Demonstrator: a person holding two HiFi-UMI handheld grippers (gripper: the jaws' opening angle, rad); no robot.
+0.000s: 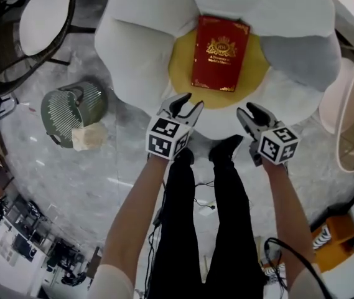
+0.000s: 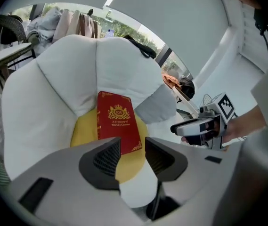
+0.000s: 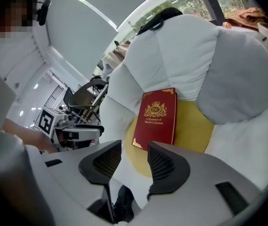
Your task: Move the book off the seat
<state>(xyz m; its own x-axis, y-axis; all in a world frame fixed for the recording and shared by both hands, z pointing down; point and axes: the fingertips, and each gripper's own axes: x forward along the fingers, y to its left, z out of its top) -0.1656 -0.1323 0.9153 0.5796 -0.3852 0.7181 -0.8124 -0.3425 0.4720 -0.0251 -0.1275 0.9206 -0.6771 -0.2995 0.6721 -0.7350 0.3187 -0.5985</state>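
A red book (image 1: 220, 53) with gold print lies flat on the yellow centre (image 1: 181, 64) of a white flower-shaped seat. My left gripper (image 1: 187, 103) hovers over the seat's front edge, just short of the book's near left corner, jaws open and empty. My right gripper (image 1: 249, 110) hangs open and empty to the right, in front of the seat. In the left gripper view the book (image 2: 117, 121) lies just beyond the open left gripper (image 2: 133, 147), with the right gripper (image 2: 197, 128) off to the side. In the right gripper view the book (image 3: 157, 117) lies ahead of the open right gripper (image 3: 134, 149).
A green slatted basket (image 1: 74, 111) lies on the marble floor at left with a beige lump (image 1: 89, 136) beside it. A black-framed chair (image 1: 40, 17) stands top left, a pale round chair (image 1: 351, 111) at right. The person's black-clad legs (image 1: 201, 217) and cables are below.
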